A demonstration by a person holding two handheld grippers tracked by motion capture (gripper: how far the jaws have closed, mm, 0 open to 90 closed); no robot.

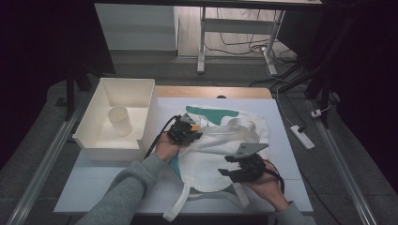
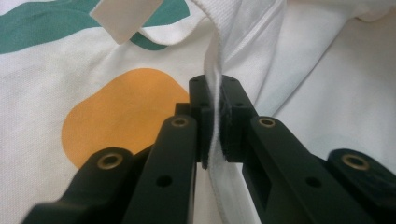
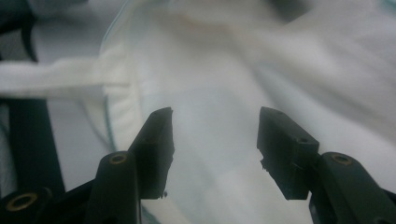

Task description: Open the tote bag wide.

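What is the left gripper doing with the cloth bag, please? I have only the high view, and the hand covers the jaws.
Observer: In the left gripper view, the left gripper is shut on a folded white edge of the cloth bag, pinched between the two jaws.
Operator: Thank you. Is anything printed close to that grip?
Observer: Yes, an orange patch lies on the fabric just left of the jaws in that view.
Operator: And does the right one hold anything?
Observer: No. In the right gripper view, the right gripper has its jaws apart over white fabric, with nothing between them.
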